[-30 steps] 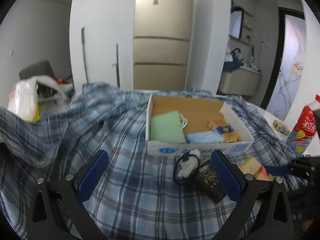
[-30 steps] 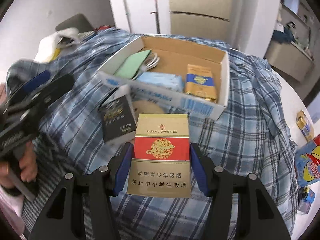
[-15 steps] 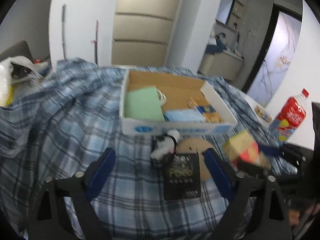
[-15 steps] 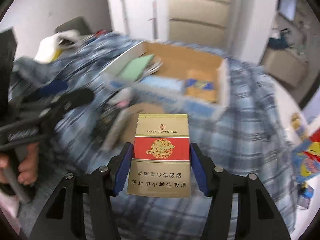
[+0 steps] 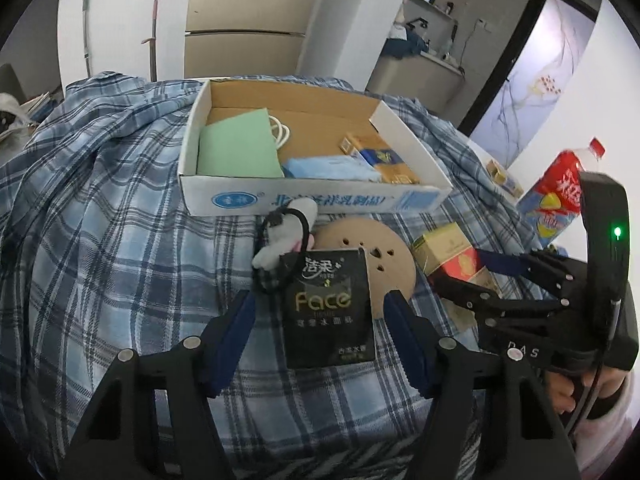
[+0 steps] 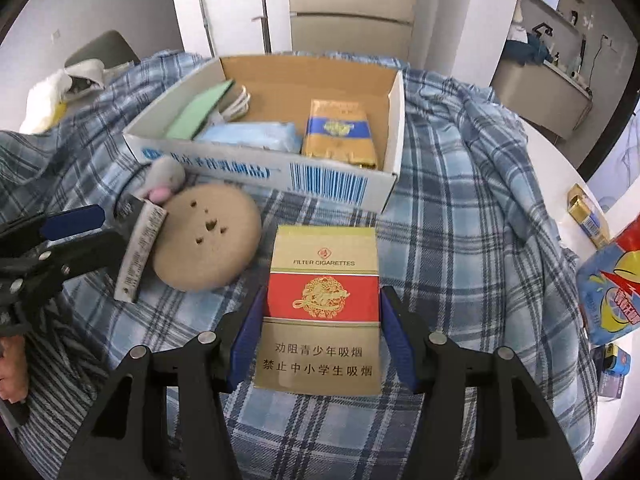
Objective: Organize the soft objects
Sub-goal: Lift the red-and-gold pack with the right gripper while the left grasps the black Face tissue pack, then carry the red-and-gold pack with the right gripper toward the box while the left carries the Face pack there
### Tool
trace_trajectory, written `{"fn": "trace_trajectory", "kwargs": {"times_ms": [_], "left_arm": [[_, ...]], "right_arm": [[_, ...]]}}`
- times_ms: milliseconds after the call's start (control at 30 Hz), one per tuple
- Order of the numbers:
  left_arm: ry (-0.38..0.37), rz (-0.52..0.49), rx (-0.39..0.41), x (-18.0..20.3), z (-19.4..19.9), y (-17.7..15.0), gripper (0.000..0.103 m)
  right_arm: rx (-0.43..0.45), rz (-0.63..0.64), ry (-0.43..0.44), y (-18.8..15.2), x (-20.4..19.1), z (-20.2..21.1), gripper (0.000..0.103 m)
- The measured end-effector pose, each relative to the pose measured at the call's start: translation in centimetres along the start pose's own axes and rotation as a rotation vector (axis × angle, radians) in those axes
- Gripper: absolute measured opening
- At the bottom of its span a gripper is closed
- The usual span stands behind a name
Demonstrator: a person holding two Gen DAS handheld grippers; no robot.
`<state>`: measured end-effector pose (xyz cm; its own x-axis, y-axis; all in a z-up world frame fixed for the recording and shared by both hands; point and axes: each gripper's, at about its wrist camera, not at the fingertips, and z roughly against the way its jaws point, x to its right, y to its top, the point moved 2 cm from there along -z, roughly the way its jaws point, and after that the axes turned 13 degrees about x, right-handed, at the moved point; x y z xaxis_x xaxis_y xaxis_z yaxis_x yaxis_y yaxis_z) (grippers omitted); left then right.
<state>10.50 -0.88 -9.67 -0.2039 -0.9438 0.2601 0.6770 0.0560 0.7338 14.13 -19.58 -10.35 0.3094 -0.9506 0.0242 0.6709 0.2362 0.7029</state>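
You have two hand-held grippers at work: the left hand-held gripper (image 5: 320,316) and the right hand-held gripper (image 6: 322,344). Ahead of both sits one cardboard box (image 6: 332,184). Inside it you can count one green pouch (image 5: 238,148), one blue tissue pack (image 6: 250,136) and one blue-and-gold cigarette pack (image 6: 340,132). Between the right one's fingers is one red-and-gold cigarette pack (image 6: 320,308). Between the left one's fingers lies one black tissue pack (image 5: 326,308), and just beyond it one round tan disc (image 5: 368,252) and one small plush toy (image 5: 284,236). Off to the right of both stands one red-labelled bottle (image 5: 560,196), with one more small gold pack (image 6: 588,216) near it.
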Motion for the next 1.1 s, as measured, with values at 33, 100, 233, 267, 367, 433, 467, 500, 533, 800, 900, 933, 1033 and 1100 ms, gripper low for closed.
{"fn": "trace_trajectory", "kwargs": {"times_ms": [33,100,233,267,367,433,467,500,533,800,900,933,1033,1100], "left_arm": [[0.003,-0.002,-0.008,0.0,-0.1,-0.1,0.069],[0.003,0.003,-0.032,-0.1,-0.5,-0.3,0.069],[-0.013,0.016,-0.076,-0.4,-1.3,-0.5,0.069],[-0.015,0.012,-0.078,-0.3,-1.3,-0.6,0.069],[-0.022,-0.002,-0.073,0.0,-1.2,-0.7,0.069],[-0.009,-0.015,-0.063,0.2,-1.2,-0.7,0.057],[-0.004,-0.021,-0.056,0.3,-1.1,-0.7,0.050],[-0.008,-0.027,-0.051,0.5,-1.0,-0.7,0.049],[-0.010,-0.033,-0.044,0.6,-1.0,-0.6,0.049],[-0.010,-0.093,0.061,1.7,0.7,-0.2,0.048],[-0.020,-0.110,0.108,2.1,1.5,0.1,0.048],[-0.020,-0.115,0.126,2.2,1.8,0.1,0.048],[-0.016,-0.149,0.214,3.0,3.4,0.5,0.048],[-0.012,-0.181,0.281,3.6,4.6,0.6,0.048]], "right_arm": [[-0.007,-0.003,0.003,0.0,0.1,-0.1,0.056],[-0.035,-0.005,0.017,-0.1,0.1,-0.7,0.056],[-0.040,0.001,0.021,-0.2,-0.1,-0.9,0.056],[-0.041,0.002,0.019,-0.3,-0.1,-0.9,0.056],[-0.037,0.002,0.021,-0.3,-0.2,-0.8,0.055],[-0.023,0.000,0.019,-0.3,-0.1,-0.6,0.055],[-0.015,-0.003,0.019,-0.2,-0.1,-0.4,0.055],[-0.007,-0.007,0.019,-0.3,0.0,-0.1,0.055],[0.000,-0.012,0.021,-0.3,0.0,0.0,0.055],[0.134,-0.036,0.056,0.1,0.4,2.5,0.055],[0.212,-0.069,0.072,0.3,1.0,3.9,0.055],[0.237,-0.083,0.082,0.4,1.2,4.3,0.055],[0.290,-0.103,0.101,0.5,1.4,5.4,0.055],[0.320,-0.100,0.112,0.6,1.2,5.9,0.055]]}}
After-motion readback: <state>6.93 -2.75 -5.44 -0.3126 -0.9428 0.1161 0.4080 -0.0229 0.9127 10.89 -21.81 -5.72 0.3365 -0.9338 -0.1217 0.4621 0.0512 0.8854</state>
